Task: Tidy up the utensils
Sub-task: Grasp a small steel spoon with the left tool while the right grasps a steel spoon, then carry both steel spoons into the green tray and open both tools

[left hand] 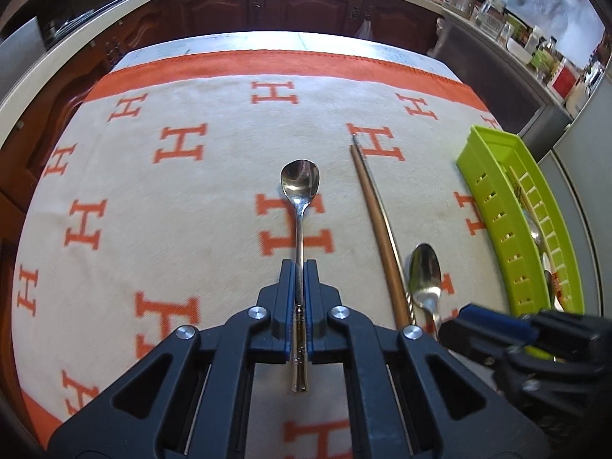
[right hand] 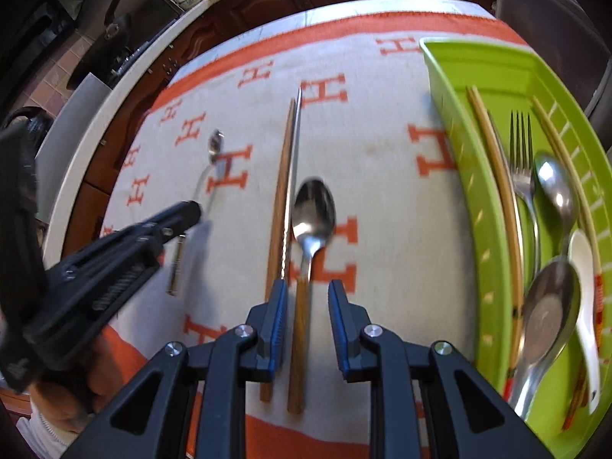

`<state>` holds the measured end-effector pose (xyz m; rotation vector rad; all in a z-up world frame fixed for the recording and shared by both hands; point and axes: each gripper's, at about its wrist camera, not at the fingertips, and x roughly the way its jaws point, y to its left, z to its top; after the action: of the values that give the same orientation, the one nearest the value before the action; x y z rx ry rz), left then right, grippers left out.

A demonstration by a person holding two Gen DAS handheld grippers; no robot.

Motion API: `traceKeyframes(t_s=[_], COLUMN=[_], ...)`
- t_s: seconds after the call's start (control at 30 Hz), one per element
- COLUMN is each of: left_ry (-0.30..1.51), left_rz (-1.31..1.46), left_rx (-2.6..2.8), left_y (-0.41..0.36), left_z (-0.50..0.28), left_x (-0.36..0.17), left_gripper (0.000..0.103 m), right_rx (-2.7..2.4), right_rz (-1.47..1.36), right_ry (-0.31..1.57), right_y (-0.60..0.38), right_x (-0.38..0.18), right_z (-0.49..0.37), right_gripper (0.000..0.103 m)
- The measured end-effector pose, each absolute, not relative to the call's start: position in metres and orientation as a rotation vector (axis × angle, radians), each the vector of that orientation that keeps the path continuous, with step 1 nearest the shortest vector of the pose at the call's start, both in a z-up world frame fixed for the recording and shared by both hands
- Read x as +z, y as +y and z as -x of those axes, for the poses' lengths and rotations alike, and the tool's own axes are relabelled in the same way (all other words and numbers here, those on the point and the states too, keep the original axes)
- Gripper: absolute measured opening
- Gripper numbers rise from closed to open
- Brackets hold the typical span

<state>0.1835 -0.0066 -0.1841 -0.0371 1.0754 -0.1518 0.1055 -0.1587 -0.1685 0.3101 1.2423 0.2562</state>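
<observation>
On the cloth between the right gripper's spread jaws lies the wood-handled spoon, handle running straight along them, untouched; left gripper pinches the steel spoon; tray right

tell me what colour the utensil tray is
Lime green tray, clearest in the right wrist view.

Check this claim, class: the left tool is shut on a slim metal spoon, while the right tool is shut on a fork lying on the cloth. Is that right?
Not quite. In the right wrist view, the right tool stands open around a wooden-handled spoon, not shut on a fork. The left tool is shut on the slim metal spoon.
</observation>
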Motion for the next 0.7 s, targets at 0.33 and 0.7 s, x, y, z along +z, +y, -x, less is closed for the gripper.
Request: traceKeyframes(t_s=[0.33,0.7], left_ry=[1.088,1.058], left_rz=[0.104,0.146], left_rx=[-0.174,-0.193], left_y=[0.014,0.023], left_z=[-0.148,-0.126], left_x=[-0.175,-0.151], left_gripper=[0.002,0.002], right_rx=[0.199,0.174], right_rz=[-0.086,-0.091], right_ry=[1.150,1.099], right_y=[-0.135,-0.141], right_x=[-0.165,-0.163], right_z=[-0.093,-0.077], right_gripper=[0.020,0.006])
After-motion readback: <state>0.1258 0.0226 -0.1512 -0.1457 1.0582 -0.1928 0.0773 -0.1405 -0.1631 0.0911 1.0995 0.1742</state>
